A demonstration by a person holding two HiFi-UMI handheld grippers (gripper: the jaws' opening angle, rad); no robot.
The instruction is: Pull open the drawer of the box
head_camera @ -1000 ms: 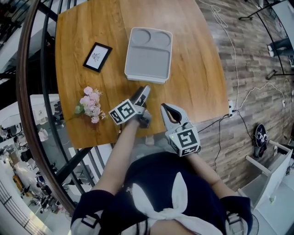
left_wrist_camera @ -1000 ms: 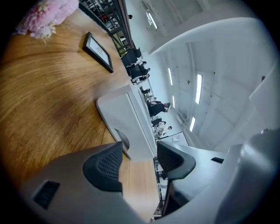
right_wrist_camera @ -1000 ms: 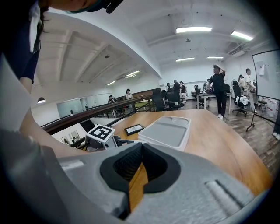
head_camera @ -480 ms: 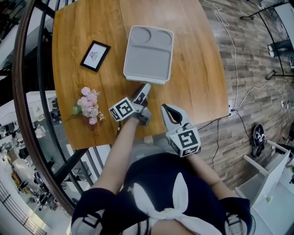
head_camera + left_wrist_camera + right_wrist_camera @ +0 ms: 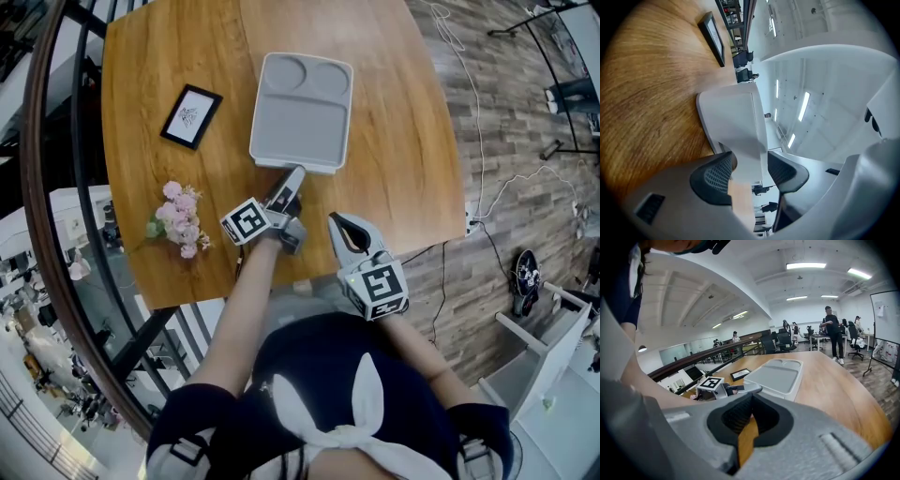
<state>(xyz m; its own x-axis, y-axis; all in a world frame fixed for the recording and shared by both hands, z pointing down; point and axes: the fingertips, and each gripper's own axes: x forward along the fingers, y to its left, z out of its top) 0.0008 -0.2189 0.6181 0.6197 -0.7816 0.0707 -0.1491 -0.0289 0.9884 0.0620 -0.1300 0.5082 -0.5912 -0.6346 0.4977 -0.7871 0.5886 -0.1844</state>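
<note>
Your left gripper reaches across the table with its tips right at the near short side of the box, towards that side's left half. In the left gripper view its jaws stand apart and straddle a thin pale edge of the box. One pad sits right against that edge, while a sliver of background shows between the edge and the other pad, so the claw is released and not yet clamped. I cannot tell whether the first pad truly presses on the edge. The box lies flat, well in from the table's near rim, its two round hollows on the end far from you. In the head view its outline is even all round, with the drawer not standing out from it. Your right gripper hovers near the table's front rim, to the right of the left one and well short of the box. Its tips point towards the box, and its jaws are clenched together at the tips with nothing between them; only wood shows through the gap behind the pads. A framed picture lies to the left of the box. A small bunch of pink flowers lies nearer you on that side, just left of your left gripper's marker cube.
</note>
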